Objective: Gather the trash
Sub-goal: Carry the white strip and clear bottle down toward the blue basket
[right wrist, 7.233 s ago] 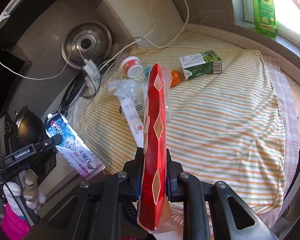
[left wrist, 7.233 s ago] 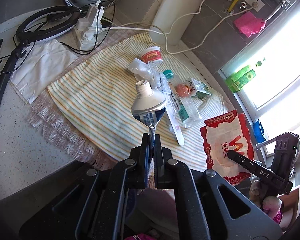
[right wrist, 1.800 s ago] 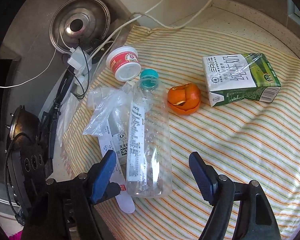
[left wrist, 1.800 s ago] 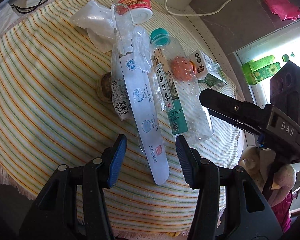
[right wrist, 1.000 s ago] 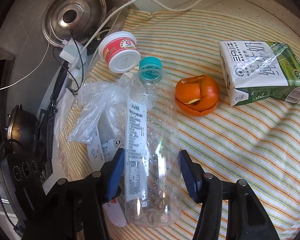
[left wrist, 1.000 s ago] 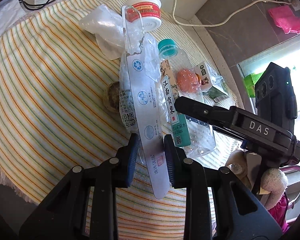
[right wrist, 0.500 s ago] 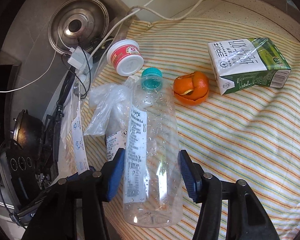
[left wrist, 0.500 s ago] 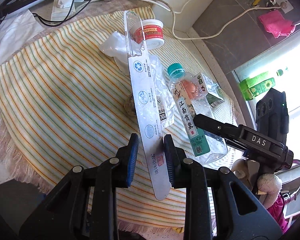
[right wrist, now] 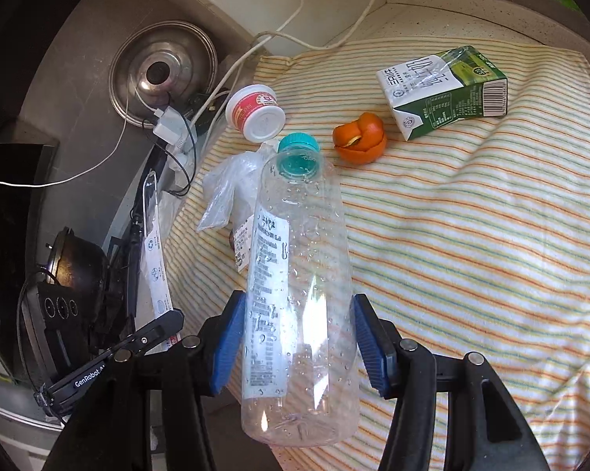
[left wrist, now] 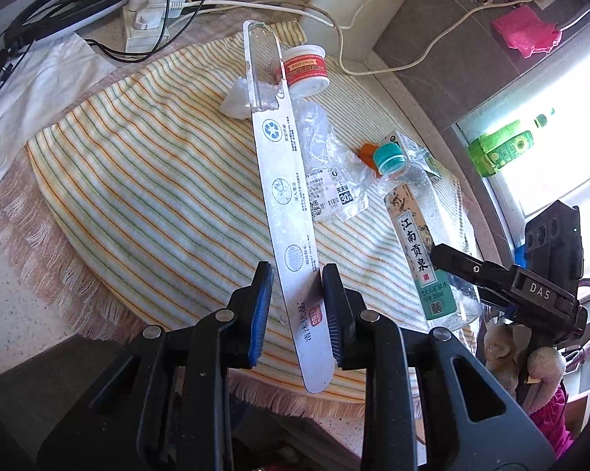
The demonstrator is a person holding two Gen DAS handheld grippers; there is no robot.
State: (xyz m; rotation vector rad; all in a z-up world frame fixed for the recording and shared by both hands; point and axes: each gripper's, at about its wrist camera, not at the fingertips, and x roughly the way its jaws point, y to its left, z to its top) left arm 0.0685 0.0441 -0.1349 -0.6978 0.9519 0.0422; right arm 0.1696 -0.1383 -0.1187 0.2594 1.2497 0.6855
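Bottle (right wrist: 298, 294) in right tongs (right wrist: 300, 337), capped, empty.

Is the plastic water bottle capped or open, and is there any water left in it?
Capped and essentially empty: the water bottle wears its teal cap, and only droplets cling inside its clear walls.

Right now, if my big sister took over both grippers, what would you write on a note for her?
Left gripper: shut on the long toothbrush packet, lifted off the striped cloth.
Right gripper: shut on the clear water bottle, cap on, also lifted.
Still lying on the cloth: red-and-white cup, orange peel, green milk carton, crumpled clear plastic wrap.
No trash bin shows in either view.
Left to do: drop both held pieces in the trash, then collect the other four.
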